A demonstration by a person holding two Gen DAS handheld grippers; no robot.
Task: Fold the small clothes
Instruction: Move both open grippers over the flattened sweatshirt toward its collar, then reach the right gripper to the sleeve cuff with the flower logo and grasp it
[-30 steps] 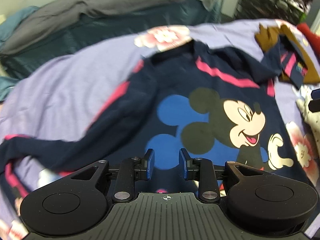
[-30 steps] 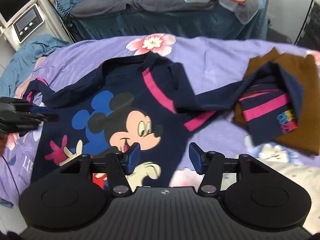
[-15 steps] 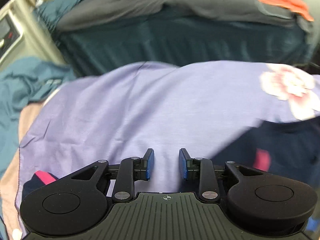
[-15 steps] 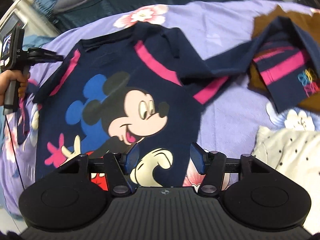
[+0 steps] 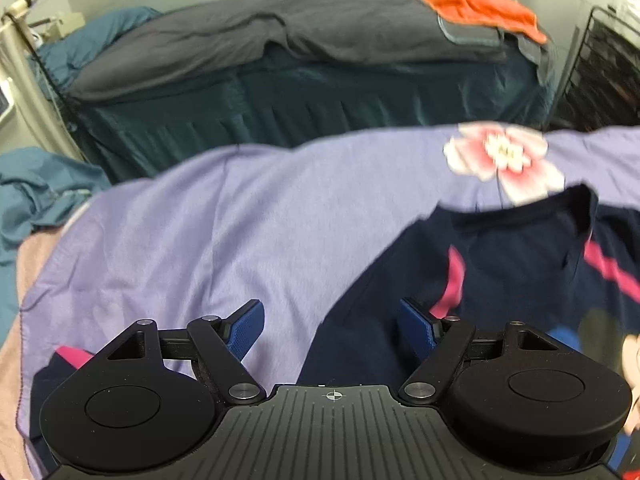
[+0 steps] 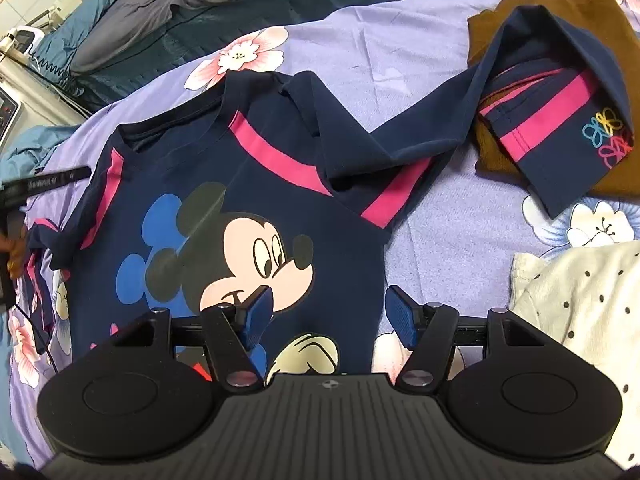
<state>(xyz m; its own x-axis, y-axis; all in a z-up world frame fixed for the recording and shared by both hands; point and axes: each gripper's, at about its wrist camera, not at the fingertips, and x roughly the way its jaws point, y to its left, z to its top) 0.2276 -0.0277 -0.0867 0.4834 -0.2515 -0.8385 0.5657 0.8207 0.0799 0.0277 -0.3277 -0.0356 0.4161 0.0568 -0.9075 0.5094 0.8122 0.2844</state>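
On the purple sheet (image 6: 360, 52) lies your navy shirt (image 6: 224, 184), front up, cartoon mouse print showing, neckline toward the far edge.

Its right sleeve (image 6: 420, 128) runs out sideways; the cuff end rests folded on a brown garment (image 6: 600, 20). A cream dotted garment (image 6: 580, 300) sits near that, beside the shirt's hem side.

Your right gripper (image 6: 326, 314) hangs over the lower print with its jaws apart; they have just been opening. No cloth is pinched between the blue pads (image 6: 402, 314); the shirt only lies beneath them.

Your left gripper (image 5: 332, 326) has just spread wide and hangs released over the shirt's shoulder edge, one pad (image 5: 246, 330) over bare sheet, the other over navy cloth. Nothing is held.

From the right wrist view, your left hand (image 6: 14, 248) shows at the picture's left edge, by the shirt's other sleeve (image 6: 44, 240).

Behind the sheet: a dark bed (image 5: 320, 100) with an orange cloth (image 5: 476, 4) on top.
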